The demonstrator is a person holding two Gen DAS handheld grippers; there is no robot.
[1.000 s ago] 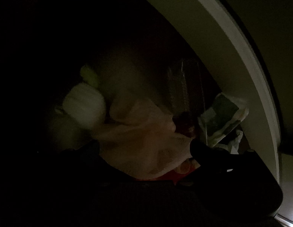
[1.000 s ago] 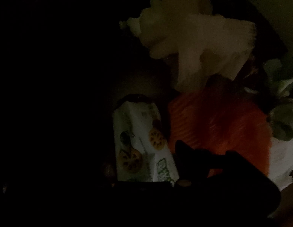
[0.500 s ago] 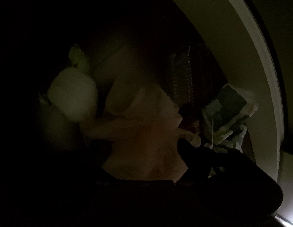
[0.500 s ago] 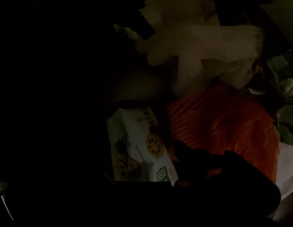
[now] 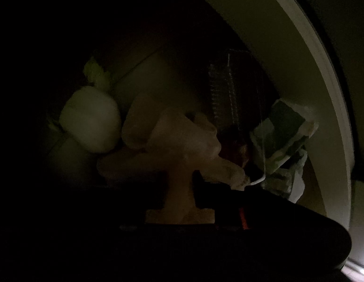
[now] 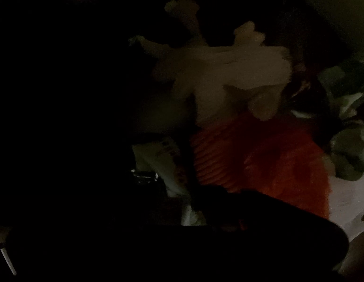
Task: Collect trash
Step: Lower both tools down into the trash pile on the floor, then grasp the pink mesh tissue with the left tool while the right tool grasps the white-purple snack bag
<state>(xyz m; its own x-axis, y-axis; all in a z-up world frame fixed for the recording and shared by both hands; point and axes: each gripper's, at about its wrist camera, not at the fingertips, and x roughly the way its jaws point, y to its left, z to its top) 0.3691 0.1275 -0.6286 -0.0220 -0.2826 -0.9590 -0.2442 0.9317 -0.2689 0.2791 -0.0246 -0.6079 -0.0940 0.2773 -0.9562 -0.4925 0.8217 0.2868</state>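
Note:
Both views look down into a very dark bin of trash. My left gripper (image 5: 179,188) has its jaws closing, and a crumpled pale tissue (image 5: 182,136) is pinched to a narrow neck between the dark fingers (image 5: 205,188). My right gripper (image 6: 182,199) also has its jaws closing, with a white printed carton (image 6: 158,157) squeezed between them. The same pale tissue (image 6: 217,75) hangs bunched above an orange ribbed wrapper (image 6: 264,164). The left finger of each gripper is lost in the dark.
A pale curved bin rim (image 5: 323,82) runs down the right. Inside lie a white round wad (image 5: 90,122), a clear ribbed plastic bottle (image 5: 224,89) and a green-and-white packet (image 5: 283,136). A crumpled greenish packet (image 6: 348,150) sits at the right of the right wrist view.
Both pairs of jaws have come together from wide open: the left on the pale tissue, the right on the white carton. The tissue is now bunched and drawn up.

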